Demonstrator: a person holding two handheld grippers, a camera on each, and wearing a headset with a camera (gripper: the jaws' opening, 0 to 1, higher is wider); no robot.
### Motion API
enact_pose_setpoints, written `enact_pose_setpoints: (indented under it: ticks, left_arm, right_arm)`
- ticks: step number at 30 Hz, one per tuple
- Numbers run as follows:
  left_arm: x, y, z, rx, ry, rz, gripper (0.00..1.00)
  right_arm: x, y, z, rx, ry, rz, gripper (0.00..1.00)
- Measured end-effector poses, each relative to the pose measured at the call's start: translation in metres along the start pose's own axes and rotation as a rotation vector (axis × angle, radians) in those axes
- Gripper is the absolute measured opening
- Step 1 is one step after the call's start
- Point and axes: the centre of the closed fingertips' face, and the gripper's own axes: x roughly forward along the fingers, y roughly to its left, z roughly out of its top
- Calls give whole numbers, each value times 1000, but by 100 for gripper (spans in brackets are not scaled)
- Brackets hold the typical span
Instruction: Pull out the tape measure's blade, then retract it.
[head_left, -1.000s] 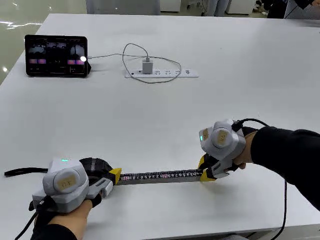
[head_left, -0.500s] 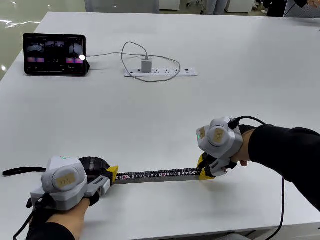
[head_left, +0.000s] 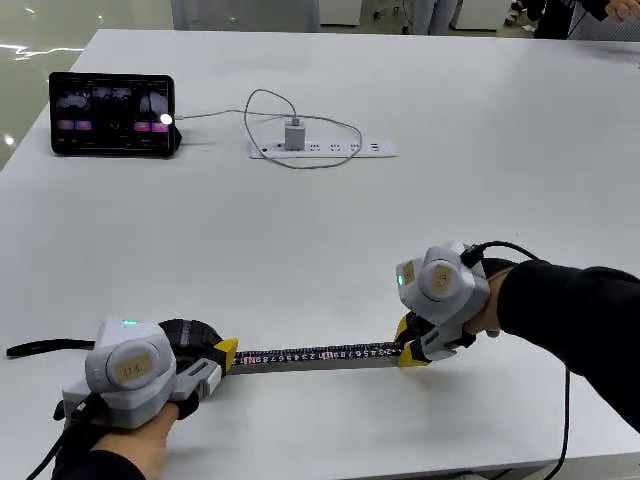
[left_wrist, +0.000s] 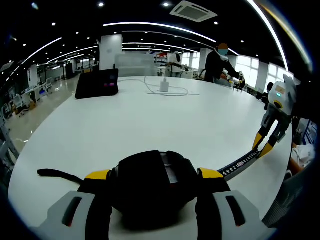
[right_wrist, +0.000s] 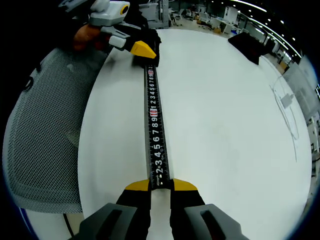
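Left gripper (head_left: 215, 362): near left on the white table (head_left: 450, 110); its yellow-tipped jaws clamp the black tape measure case (head_left: 188, 333) from both sides.
Right gripper (head_left: 410, 352): near right, jaws pinched on the blade's free end.
Blade (head_left: 315, 354): extended, stretching left to right between the grippers.
Writing: white digits on the dark blade, 2 to 9 legible from the right gripper's tips, then a red mark and smaller repeating digits.
Strap (head_left: 40, 346): black, left of the case.
Far side: lit tablet (head_left: 112, 98) at far left; white power strip (head_left: 335, 147) with a charger plugged in, to its right.
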Motion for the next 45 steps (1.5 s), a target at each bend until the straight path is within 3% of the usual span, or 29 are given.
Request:
enact_pose_setpoints:
  ticks: [10,16,19,20,28,45]
  left_arm:
    - [0,0,0,-3,1,-6,64]
    - [0,0,0,-2,1,-7,64]
    - [0,0,0,-2,1,-8,64]
    - [0,0,0,-1,1,-8,64]
    - [0,-1,0,1,0,-10,64]
    - [0,-1,0,3,1,-12,64]
  right_arm:
    - [2,2,1,-50,98,8,10]
    - [2,1,2,-20,107,11,10]
    - [2,2,2,-35,119,14,10]
    - [2,2,2,-75,124,18,10]
    - [2,3,4,-64,108,16,10]
    - [5,3,10,-60,125,12,10]
